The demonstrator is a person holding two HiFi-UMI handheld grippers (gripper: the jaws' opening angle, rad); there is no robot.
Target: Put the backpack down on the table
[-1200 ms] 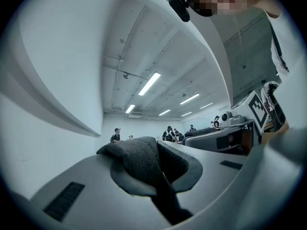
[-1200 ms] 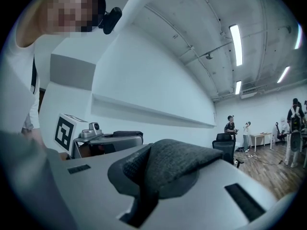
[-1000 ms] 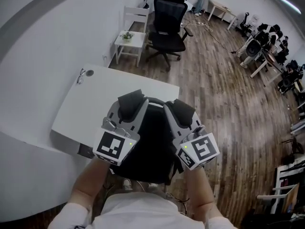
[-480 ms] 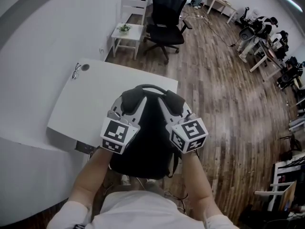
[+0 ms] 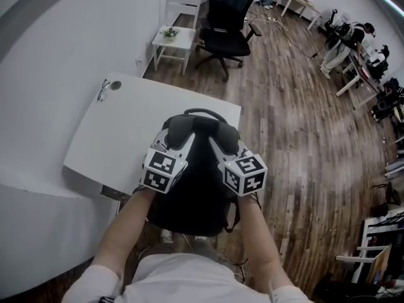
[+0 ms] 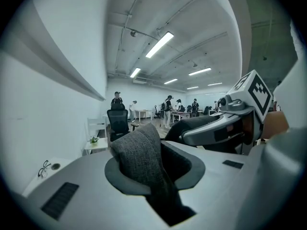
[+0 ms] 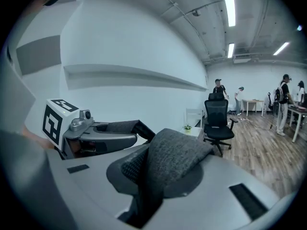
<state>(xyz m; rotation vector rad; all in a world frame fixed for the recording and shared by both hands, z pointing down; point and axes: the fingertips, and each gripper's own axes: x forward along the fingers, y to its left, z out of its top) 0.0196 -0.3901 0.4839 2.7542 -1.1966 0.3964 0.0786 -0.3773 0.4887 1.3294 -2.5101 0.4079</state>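
Both grippers had sunk since the earlier frame, bringing the black backpack (image 5: 189,197) lower over the 5 o'clock corner of the white table (image 5: 113,137), its handle toward 12 o'clock. Whether it touched the tabletop could not be told. The left gripper (image 5: 177,127) gripped the grey left strap (image 6: 141,159), its jaws having just been opening slightly. The right gripper (image 5: 225,131) was clamped on the right strap (image 7: 175,164). Glasses (image 5: 102,94) lay at the table's 11 o'clock corner.

The backpack (image 5: 189,194) is at the worktop's (image 5: 113,137) near right corner. Glasses (image 5: 103,95) lie on the worktop's far left corner; an office chair (image 5: 226,17) stands beyond the far edge.
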